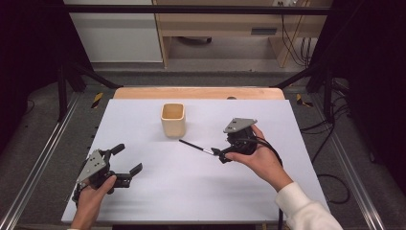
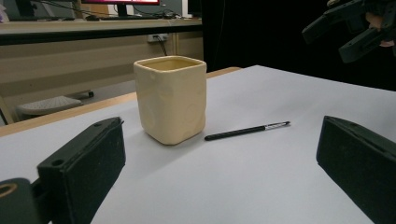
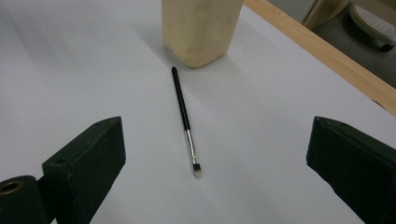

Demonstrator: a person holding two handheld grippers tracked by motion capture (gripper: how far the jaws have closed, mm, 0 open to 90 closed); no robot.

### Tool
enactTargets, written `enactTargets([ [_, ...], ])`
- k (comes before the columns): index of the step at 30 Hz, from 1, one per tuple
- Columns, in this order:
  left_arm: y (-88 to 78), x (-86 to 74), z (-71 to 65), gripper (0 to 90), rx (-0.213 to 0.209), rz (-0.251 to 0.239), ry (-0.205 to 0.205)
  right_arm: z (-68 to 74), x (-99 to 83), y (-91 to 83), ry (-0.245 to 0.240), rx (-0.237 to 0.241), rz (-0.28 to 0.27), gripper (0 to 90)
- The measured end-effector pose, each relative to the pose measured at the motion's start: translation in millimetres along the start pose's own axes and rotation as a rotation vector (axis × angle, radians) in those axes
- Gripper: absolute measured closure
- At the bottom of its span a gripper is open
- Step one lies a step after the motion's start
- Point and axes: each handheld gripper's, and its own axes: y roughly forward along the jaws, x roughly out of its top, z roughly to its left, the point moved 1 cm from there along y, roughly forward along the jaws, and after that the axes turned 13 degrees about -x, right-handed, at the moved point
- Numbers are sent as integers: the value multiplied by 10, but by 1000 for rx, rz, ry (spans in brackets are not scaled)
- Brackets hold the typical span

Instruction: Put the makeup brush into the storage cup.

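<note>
A cream square cup (image 1: pixel 173 120) stands upright in the middle of the white table top (image 1: pixel 158 191). A thin black brush (image 1: pixel 196 146) with a metal ferrule lies flat just right of it, handle end toward the cup. My right gripper (image 1: pixel 221 152) hovers at the brush's bristle end, open; in the right gripper view the brush (image 3: pixel 185 121) lies between and ahead of the wide jaws (image 3: pixel 215 172), under the cup (image 3: pixel 201 28). My left gripper (image 1: pixel 129 158) rests near the front left, open and empty, facing the cup (image 2: pixel 171 105) and brush (image 2: pixel 246 131).
The white sheet ends on a wooden strip (image 1: pixel 198 93) at the far side. Black frame bars (image 1: pixel 306 74) and metal rails (image 1: pixel 28 177) flank the table. Cables (image 1: pixel 330 129) hang at the right. A wooden desk (image 1: pixel 215 24) stands beyond.
</note>
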Motion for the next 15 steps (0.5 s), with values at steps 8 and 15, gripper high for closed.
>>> enactTargets([
  [8, 13, -4, 1, 10, -7, 2, 1, 65, 105, 242, -19, 43, 48, 50],
  [15, 21, -3, -2, 10, -12, 2, 1, 107, 141, 555, -25, 73, 93, 53],
])
